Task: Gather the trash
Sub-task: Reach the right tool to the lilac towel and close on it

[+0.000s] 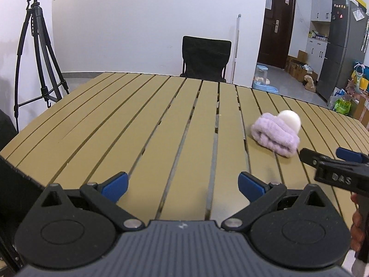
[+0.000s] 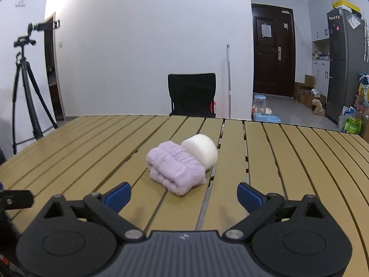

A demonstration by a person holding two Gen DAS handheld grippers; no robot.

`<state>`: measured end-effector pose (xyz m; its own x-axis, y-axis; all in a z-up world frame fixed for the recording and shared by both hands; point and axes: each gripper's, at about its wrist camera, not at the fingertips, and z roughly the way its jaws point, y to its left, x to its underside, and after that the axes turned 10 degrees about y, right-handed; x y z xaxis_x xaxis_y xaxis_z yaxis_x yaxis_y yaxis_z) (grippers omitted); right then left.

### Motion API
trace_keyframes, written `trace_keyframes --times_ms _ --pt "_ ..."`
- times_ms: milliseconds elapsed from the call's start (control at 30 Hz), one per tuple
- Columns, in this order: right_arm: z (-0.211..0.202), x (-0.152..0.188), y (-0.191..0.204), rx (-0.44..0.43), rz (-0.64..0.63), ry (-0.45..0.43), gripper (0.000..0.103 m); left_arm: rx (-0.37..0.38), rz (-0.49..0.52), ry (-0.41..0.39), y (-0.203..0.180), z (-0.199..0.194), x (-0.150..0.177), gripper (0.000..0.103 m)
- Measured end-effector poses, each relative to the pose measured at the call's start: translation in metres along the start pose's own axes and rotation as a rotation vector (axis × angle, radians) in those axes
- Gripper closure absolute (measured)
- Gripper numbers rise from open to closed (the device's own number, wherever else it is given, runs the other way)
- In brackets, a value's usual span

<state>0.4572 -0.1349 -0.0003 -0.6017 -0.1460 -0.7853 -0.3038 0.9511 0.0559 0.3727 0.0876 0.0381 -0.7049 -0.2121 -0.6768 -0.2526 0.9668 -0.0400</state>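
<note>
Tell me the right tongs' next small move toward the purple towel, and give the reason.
Probably ease the right tongs forward until the rolled fuzzy purple towel sits between the open blue pads, then close. The towel lies just ahead of them on the slatted tan table, touching a white foam cylinder behind it, and nothing is gripped yet.

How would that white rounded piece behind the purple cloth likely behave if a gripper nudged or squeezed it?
The white piece looks smooth and rounded like a short cylinder on its side, so it may roll on the slatted table. Its soft matte look suggests something light that may dent when squeezed. It rests against the purple cloth, which could block rolling that way.
</note>
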Motion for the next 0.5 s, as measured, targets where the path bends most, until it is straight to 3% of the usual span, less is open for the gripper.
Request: trace_keyframes --times_ms 233,433,500 --pt "0.054 -0.035 -0.01 0.023 0.005 0.082 0.02 0.001 0.01 0.008 0.001 0.026 -0.018 0.0" --pt "0.08 -0.044 -0.008 -0.008 -0.007 0.136 0.026 0.017 0.017 0.011 -0.002 0.034 -0.024 0.0" --pt "0.085 -0.047 -0.007 -0.029 -0.003 0.147 0.037 0.018 0.019 0.009 -0.003 0.034 -0.024 0.0"
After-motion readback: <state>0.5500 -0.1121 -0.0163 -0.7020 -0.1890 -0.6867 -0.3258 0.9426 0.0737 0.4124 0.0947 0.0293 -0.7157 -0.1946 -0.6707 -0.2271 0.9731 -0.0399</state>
